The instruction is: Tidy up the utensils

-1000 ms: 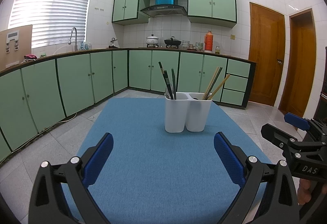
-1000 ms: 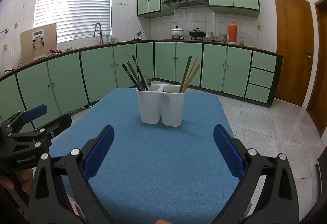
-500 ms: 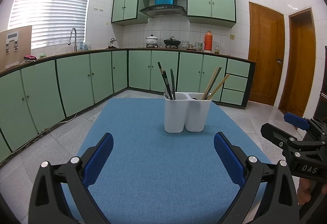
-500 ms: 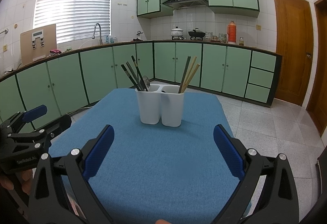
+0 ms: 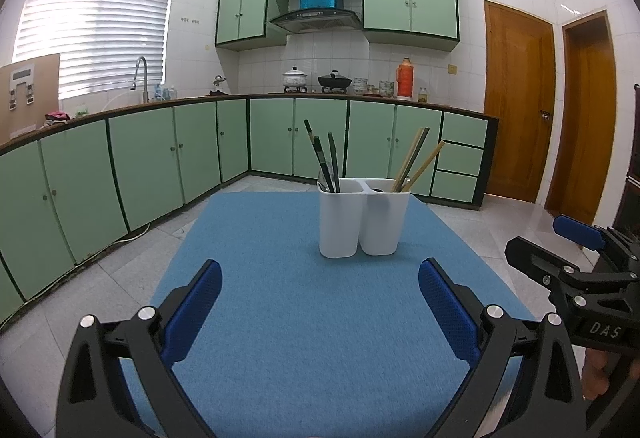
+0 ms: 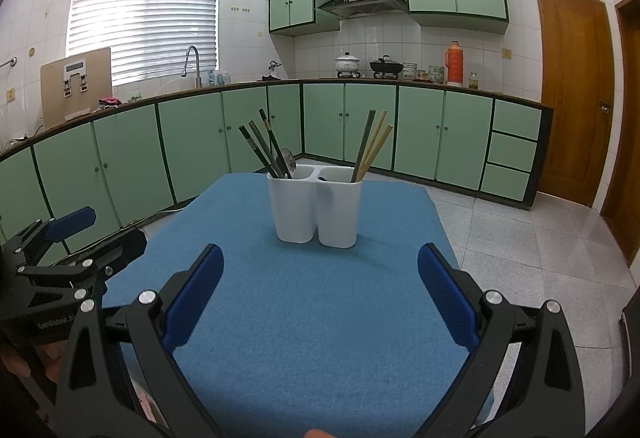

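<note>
Green kitchen cabinets (image 5: 140, 162) backed your blue worktop (image 5: 312, 318), where the white holder (image 5: 362, 218) stood ahead of your left gripper (image 5: 320, 302), spread wide, empty. From the right wrist, your right gripper (image 6: 320, 298) gaped empty too, holder (image 6: 316, 210) beyond.

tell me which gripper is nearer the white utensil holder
Roughly level, neither clearly nearer. The left gripper and right gripper both hover open, short of the white utensil holder, side by side.

The holder (image 5: 364, 222) is seen slightly farther toward 12 o'clock and a touch toward 9 o'clock in the left view than before. In the right view, it has barely been displaced upward.
</note>
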